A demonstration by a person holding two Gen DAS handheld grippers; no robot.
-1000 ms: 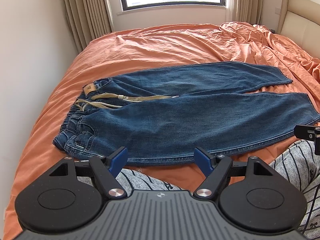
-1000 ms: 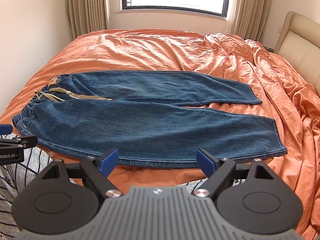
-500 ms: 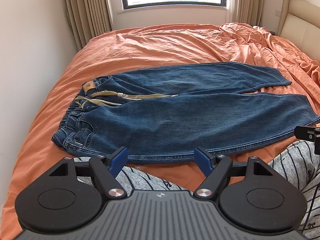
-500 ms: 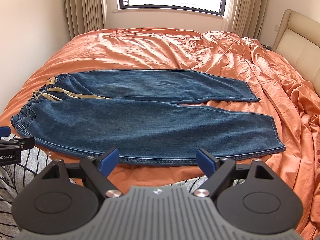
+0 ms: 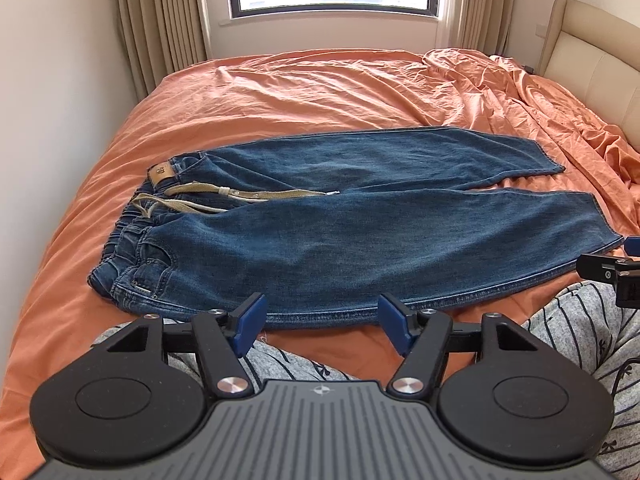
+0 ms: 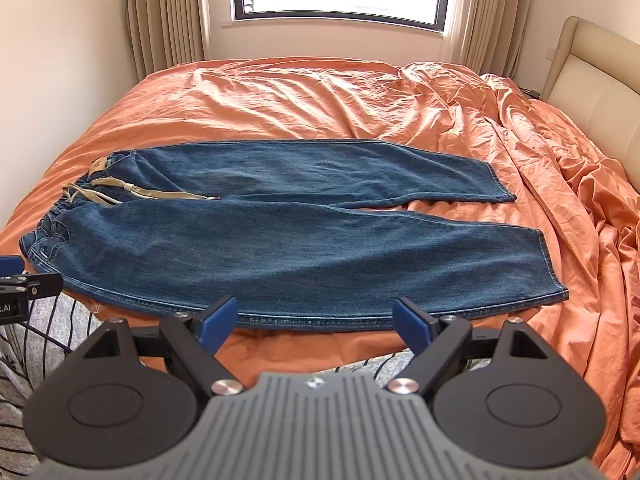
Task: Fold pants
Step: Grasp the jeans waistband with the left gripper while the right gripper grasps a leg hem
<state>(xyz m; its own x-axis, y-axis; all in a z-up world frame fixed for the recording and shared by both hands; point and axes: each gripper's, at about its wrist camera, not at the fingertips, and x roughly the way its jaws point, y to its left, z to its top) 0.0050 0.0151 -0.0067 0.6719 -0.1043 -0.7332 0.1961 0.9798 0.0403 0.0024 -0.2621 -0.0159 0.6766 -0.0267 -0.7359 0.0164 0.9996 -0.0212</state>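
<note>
Blue jeans point(image 5: 340, 232) lie flat on the orange bed, waistband to the left, both legs running right and slightly apart at the hems. A beige drawstring point(image 5: 240, 194) lies across the waist. My left gripper point(image 5: 322, 322) is open and empty, just short of the near leg's edge, toward the waist end. The jeans point(image 6: 280, 240) also show in the right wrist view. My right gripper point(image 6: 316, 322) is open and empty, just short of the same near edge, toward the hem point(image 6: 552, 276).
The orange sheet point(image 5: 340, 92) is wrinkled, bunched at the right by a beige headboard point(image 5: 592, 64). A white wall point(image 5: 52, 120) runs along the left; window and curtains stand at the back. Grey striped fabric point(image 5: 580, 328) lies under both grippers at the near edge.
Both grippers have pulled back and risen slightly, so the jeans sit a bit farther off in both views. The jeans have not moved; both jaws stayed open.
</note>
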